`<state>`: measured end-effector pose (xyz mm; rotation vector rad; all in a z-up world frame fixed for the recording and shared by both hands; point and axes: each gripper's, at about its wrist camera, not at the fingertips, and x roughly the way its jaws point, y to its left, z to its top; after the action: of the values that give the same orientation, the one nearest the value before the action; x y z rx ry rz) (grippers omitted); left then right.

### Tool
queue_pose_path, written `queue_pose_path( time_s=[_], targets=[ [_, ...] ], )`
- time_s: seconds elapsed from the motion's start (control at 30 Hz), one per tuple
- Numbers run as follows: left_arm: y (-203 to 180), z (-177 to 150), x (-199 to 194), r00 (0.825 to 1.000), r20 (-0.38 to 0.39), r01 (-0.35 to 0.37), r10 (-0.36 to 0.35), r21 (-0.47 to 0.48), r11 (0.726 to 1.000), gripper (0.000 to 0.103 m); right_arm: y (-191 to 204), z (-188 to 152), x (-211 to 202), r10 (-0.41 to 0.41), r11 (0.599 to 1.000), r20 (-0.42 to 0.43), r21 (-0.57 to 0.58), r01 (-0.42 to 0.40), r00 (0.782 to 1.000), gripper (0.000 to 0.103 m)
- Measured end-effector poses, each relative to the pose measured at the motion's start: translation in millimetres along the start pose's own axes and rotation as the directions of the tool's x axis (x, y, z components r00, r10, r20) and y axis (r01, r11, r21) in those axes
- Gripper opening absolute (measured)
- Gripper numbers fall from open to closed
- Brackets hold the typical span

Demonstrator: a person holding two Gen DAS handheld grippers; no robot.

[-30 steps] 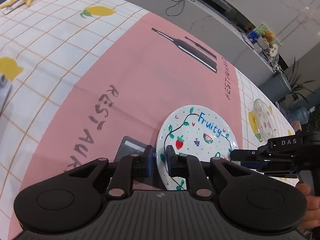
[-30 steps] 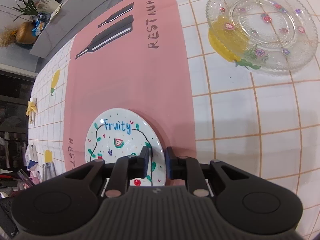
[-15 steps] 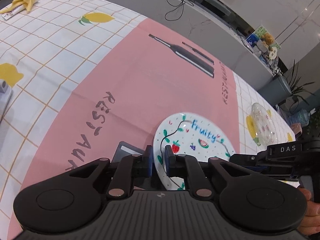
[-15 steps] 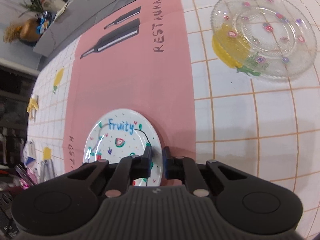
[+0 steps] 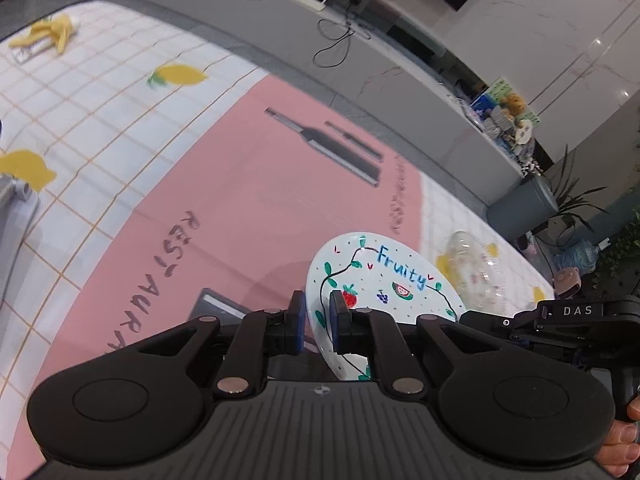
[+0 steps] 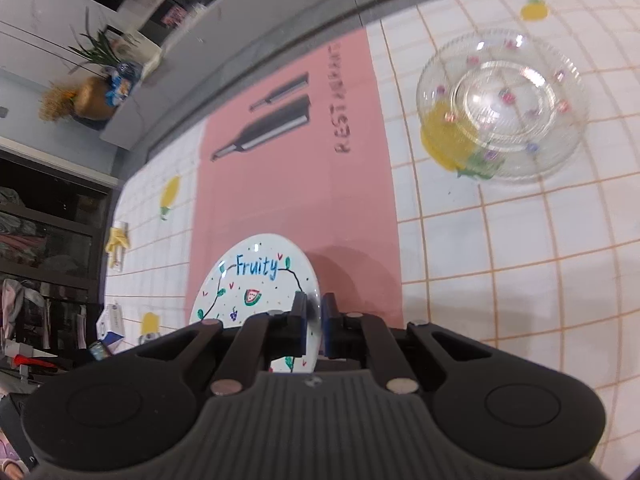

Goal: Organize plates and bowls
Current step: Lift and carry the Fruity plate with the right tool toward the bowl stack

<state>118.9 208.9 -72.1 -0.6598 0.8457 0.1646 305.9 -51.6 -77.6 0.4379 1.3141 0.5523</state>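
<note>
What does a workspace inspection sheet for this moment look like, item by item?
Surface: checked lemon-print tablecloth with pink placemat.
Job's things: white Fruity plate held off the table, tilted; clear glass plate on the cloth.
Clutter: yellow item at far edge.
Grippers: left gripper and right gripper each shut on the Fruity plate's rim.
Cables: black cable on grey counter.
Surroundings: potted plant, shelves.

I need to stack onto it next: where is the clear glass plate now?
In the right wrist view the clear glass plate lies upper right on the checked tablecloth, beyond the pink mat's right edge.
</note>
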Motion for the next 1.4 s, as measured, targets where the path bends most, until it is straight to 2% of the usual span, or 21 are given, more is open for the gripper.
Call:
queue_pose_path(
  time_s=[0.2, 0.4, 0.63, 0.77, 1.03, 1.4],
  targets=[
    [-38.2, -8.8, -27.4, 0.999, 0.037, 0.038, -0.040, 0.053, 0.998, 0.013, -14.6, -17.5, -52.1, 0.042, 0.999, 0.070, 0.000, -0.042, 0.997, 0.005],
    [-85.8, -32.7, -45.7, 0.995, 0.039, 0.089, -0.095, 0.133, 0.987, 0.013, -45.3, -42.4, -105.4, 0.055, 0.998, 0.150, 0.027, -0.059, 0.987, 0.005],
    [-136.6, -71.3, -53.2, 0.984, -0.014, 0.174, -0.175, 0.219, 0.960, 0.012, -99.2, -85.5, -169.5, 0.048, 0.993, 0.259, 0.096, -0.076, 0.965, 0.005],
    [-161.7, -97.4, -46.3, 0.978, -0.062, 0.211, -0.202, 0.258, 0.943, 0.012, -133.0, -107.7, -196.6, 0.014, 0.990, 0.299, 0.132, -0.056, 0.954, 0.006],
    [-188.1, -144.2, -16.0, 0.971, -0.159, 0.223, -0.180, 0.323, 0.920, 0.013, -195.8, -138.9, -216.3, -0.043, 0.980, 0.326, 0.196, -0.023, 0.945, 0.006],
    [-191.9, -193.5, 24.1, 0.964, -0.237, 0.195, -0.119, 0.327, 0.925, 0.013, -262.9, -156.8, -192.5, -0.067, 0.956, 0.291, 0.291, -0.022, 0.954, 0.006]
  ],
)
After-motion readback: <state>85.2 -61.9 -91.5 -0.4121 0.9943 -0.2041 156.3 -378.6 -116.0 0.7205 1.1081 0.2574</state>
